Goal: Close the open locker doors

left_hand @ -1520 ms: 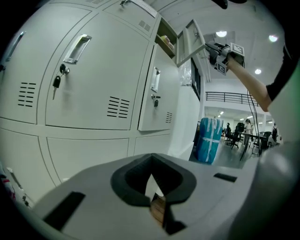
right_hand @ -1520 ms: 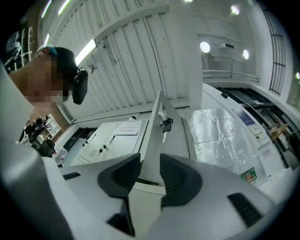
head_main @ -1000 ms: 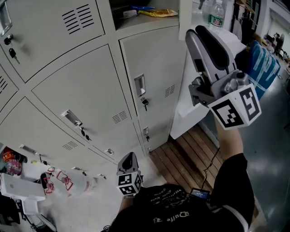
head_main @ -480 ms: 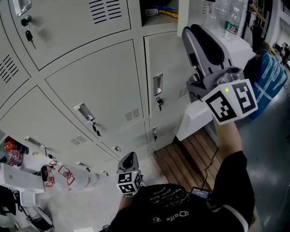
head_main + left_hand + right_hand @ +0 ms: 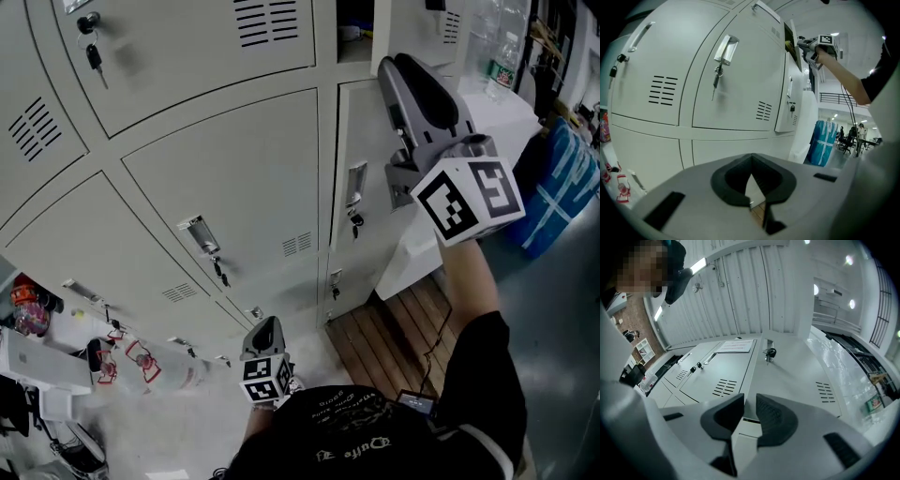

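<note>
1. The low left gripper (image 5: 265, 324), grey with dark pads and a marker cube, hangs unchanged by the bottom lockers, its fingers together on nothing.
2. The pale grey steel locker bank (image 5: 216, 169) has slid right in our head view. Its open top compartment (image 5: 352, 28) now sits at the frame's upper edge.
3. The open vented grey door (image 5: 801, 371) lies just ahead of the right gripper (image 5: 750, 399). Its jaws are closing from wide with nothing pinched between them, so we judge the push shut is about to begin.

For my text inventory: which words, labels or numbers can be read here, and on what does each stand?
Nothing reads with certainty.
White ornate print on the black shirt: not legible.
White paper sheet on a grey metal locker door: too small.
Green bottle label: blurred.
</note>
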Demonstrator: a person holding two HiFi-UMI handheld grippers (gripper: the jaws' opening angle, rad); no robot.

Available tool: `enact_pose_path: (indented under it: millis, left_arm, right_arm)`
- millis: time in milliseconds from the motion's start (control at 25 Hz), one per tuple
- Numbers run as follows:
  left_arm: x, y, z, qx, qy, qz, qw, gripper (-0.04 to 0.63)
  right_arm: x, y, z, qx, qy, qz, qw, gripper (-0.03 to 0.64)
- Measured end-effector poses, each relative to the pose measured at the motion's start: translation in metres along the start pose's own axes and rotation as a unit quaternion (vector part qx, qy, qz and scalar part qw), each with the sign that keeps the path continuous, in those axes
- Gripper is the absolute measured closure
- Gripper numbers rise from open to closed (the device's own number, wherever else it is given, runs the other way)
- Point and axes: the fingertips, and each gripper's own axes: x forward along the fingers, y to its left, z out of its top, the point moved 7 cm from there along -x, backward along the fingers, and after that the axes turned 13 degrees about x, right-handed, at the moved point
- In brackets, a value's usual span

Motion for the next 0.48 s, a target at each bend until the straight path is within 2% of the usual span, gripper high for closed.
enact_pose_path:
  millis: [480]
  left_arm:
    - [0.0,0.033,-0.005,-0.009,0.005,0.022,0.9997,0.589]
  right_arm:
    - [0.037,-0.001,-0.022,-0.001,0.026,-0.019,0.999,0.538]
